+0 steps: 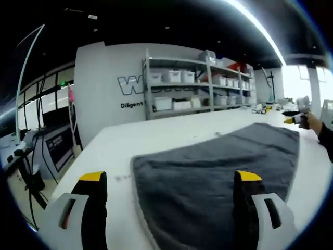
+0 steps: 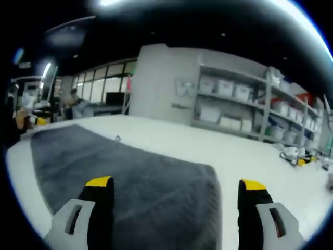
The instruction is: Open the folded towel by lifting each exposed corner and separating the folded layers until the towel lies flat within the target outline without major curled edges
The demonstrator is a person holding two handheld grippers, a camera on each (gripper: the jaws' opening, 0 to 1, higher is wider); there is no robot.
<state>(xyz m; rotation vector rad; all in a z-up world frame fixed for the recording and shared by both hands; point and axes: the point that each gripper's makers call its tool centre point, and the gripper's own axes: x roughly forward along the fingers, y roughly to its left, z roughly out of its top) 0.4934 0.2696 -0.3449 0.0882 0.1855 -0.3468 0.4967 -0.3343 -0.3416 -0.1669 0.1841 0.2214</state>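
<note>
The grey towel (image 1: 218, 177) lies spread on the white worktop (image 1: 156, 136), reaching forward from between the left gripper (image 1: 170, 179) jaws, which stand released and wide apart, holding nothing. In the right gripper view the towel (image 2: 130, 177) runs under the left jaw of the right gripper (image 2: 176, 183), also released. Beyond the worktop (image 2: 250, 156) stand shelves with white bins (image 1: 179, 76).
</note>
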